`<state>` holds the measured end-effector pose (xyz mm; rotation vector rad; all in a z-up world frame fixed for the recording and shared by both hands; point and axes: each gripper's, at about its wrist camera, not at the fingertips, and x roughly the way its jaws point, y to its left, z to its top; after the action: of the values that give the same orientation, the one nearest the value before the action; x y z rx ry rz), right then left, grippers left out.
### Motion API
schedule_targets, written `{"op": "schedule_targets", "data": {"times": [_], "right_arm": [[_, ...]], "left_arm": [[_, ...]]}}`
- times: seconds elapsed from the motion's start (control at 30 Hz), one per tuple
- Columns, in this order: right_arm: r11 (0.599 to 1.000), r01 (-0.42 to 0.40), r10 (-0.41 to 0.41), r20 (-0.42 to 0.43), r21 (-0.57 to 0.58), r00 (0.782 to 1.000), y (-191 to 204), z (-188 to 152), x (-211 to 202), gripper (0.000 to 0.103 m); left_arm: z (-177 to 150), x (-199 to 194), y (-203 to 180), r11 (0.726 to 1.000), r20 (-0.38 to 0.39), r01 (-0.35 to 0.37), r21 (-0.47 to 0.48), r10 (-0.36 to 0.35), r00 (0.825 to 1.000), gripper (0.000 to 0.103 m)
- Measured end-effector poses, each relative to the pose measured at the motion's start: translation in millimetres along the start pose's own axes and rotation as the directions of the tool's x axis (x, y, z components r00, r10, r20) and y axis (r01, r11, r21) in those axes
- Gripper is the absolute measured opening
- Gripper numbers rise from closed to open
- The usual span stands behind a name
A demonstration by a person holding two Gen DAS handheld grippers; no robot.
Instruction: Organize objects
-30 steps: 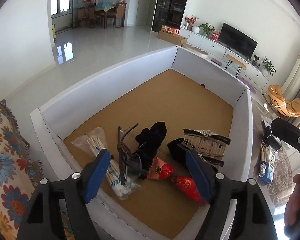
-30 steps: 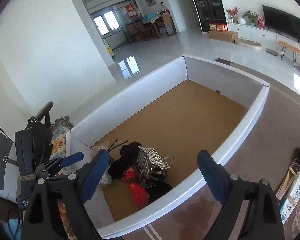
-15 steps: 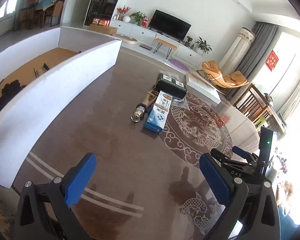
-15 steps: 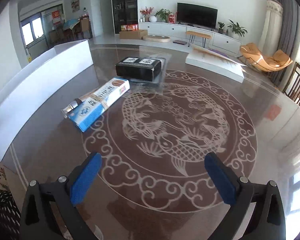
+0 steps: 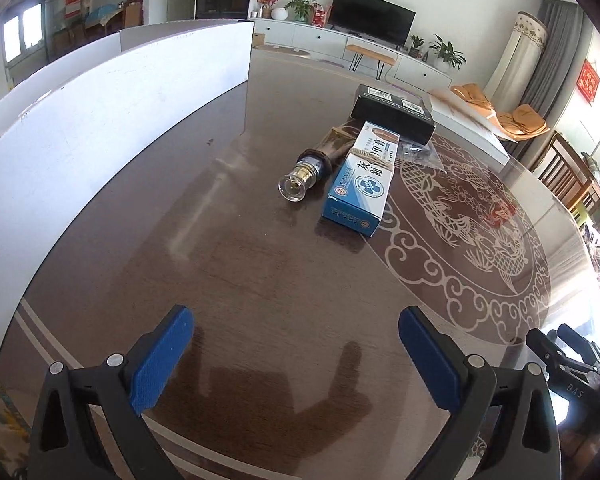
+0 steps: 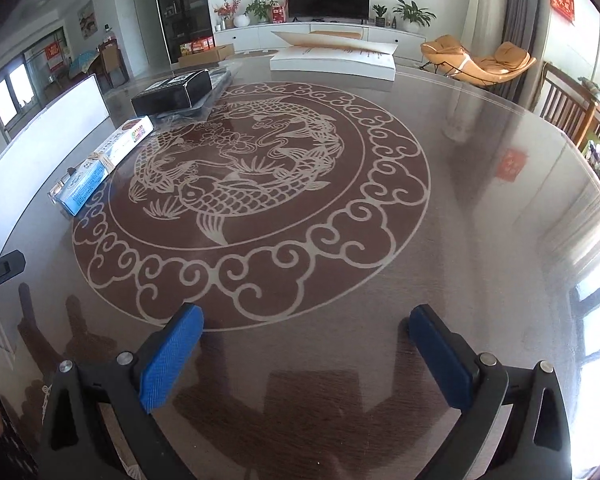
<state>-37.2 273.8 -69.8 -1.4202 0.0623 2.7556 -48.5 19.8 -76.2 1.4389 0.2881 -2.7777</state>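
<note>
A: From the left wrist we see the left gripper (image 5: 296,326) over the dark glass table (image 5: 240,280); its jaws have just been opening and now stand wide, with nothing between them.

B: Ahead of it we find the blue-and-white carton (image 5: 362,176) lying flat; a glass bottle (image 5: 312,168) lies just beside it on its left, stopper towards us; a black box (image 5: 392,116) sits behind both; the white storage box wall (image 5: 80,128) runs along the left.

A: From the right wrist we see the right gripper (image 6: 306,328) spread wide too, having just been opening; its blue pads (image 6: 172,360) hold nothing.

B: It hangs above the table's fish medallion (image 6: 244,176); the carton (image 6: 100,164) and black box (image 6: 172,92) lie well apart from it, up on the left.
</note>
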Motion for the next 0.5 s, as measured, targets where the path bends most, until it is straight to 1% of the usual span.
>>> {"op": "schedule_targets", "data": {"times": [0.13,0.27,0.5], "right_arm": [[1.0,0.012,-0.012,-0.008,-0.027,1.0,7,0,3,0.103],[1.0,0.011,-0.011,-0.006,-0.028,1.0,8,-1,3,0.103],[1.0,0.011,-0.011,-0.006,-0.028,1.0,8,-1,3,0.103]], "left_arm": [[-3,6,-5,1.0,-0.014,-0.02,0.024,0.02,1.0,0.103],[-5,12,-12,0.998,-0.036,-0.035,0.056,0.037,0.999,0.103],[-6,13,-14,0.997,-0.034,-0.048,0.067,0.05,0.998,0.103]]}}
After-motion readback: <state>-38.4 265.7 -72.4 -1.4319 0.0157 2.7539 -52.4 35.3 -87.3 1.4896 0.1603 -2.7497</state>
